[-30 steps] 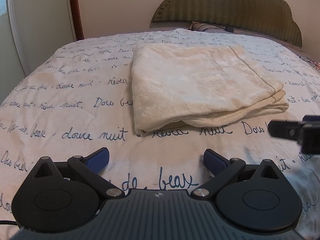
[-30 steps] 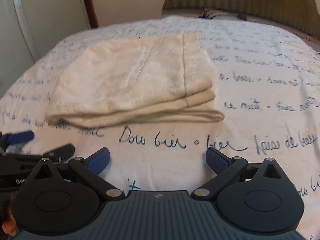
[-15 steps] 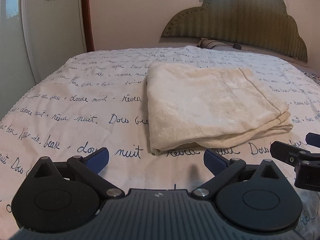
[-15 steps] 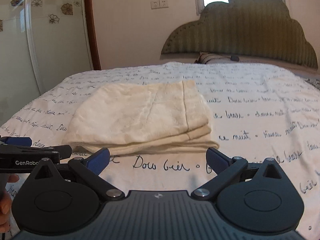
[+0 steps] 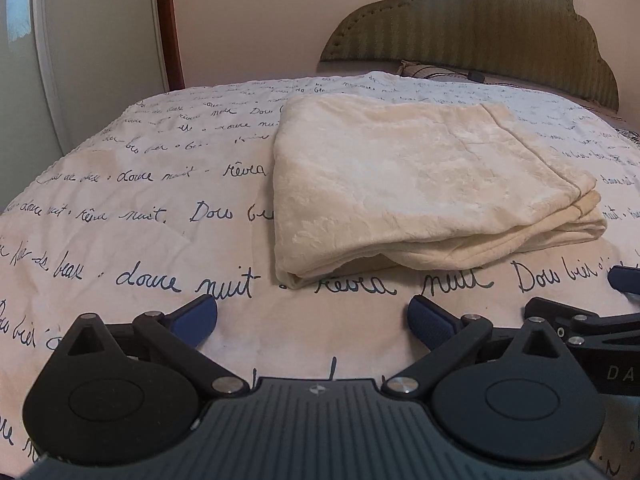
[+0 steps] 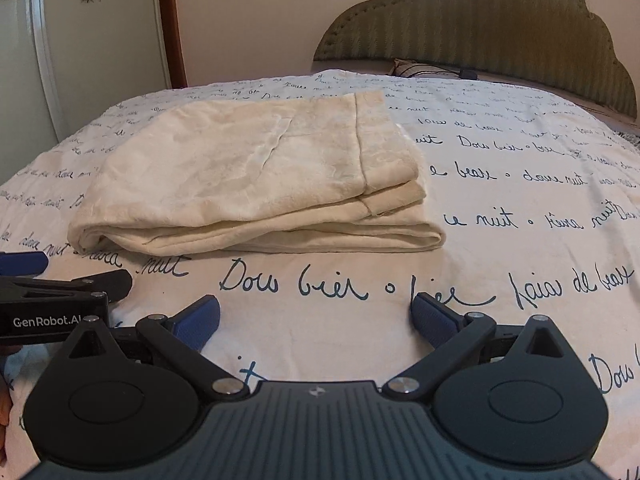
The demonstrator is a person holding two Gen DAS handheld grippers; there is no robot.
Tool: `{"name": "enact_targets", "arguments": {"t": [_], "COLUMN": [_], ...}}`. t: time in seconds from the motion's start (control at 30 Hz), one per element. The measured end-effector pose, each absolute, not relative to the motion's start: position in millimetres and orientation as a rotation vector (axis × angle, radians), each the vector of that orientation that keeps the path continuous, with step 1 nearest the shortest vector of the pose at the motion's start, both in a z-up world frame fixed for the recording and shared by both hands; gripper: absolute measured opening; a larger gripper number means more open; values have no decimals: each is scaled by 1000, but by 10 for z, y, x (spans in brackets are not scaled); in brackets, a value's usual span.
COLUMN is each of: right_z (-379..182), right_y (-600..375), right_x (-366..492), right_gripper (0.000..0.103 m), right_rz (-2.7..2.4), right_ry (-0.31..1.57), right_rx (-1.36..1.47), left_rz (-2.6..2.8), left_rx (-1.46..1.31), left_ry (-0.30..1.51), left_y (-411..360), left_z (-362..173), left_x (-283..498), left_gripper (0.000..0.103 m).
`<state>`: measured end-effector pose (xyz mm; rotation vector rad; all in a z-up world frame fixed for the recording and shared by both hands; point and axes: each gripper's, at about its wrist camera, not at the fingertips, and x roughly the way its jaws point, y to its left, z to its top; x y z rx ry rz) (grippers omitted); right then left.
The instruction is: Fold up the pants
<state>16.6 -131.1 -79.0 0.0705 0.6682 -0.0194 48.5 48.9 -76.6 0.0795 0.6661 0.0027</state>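
Cream pants [image 5: 420, 184] lie folded into a flat stack on the bed, a little beyond both grippers; the right wrist view shows the same pants [image 6: 248, 176] left of centre. My left gripper [image 5: 312, 318] is open, its blue pads apart over bare bedspread just short of the stack's near edge. My right gripper [image 6: 316, 318] is open too and holds nothing, hovering over the printed sheet. Each gripper shows in the other's view: the right gripper [image 5: 580, 308] at the right edge, the left gripper [image 6: 56, 280] at the left edge.
The white bedspread [image 5: 140, 240] with dark blue handwriting covers the bed. An olive padded headboard [image 6: 480, 28] and a pillow [image 6: 416, 67] stand at the far end. A white floral wardrobe door [image 5: 80, 40] and a brown door frame [image 6: 172, 20] are at the left.
Both grippers have drawn back from the pants and tilted up, then dipped slightly, so the wall and headboard show. The folded stack has not moved. Both stay open.
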Motion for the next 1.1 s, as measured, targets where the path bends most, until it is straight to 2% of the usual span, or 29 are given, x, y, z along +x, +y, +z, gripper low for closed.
{"name": "enact_targets", "arguments": {"t": [1.1], "right_z": [-790], "right_y": [-1234], "right_x": [145], "right_gripper": [103], "right_rz": [-43], "right_ry": [657], "right_rx": [17], "left_rz": [0], "left_rx": [43], "left_ry": [658], "left_y": [533], "left_z": [-771], "left_x": [470], "left_gripper": [103]}}
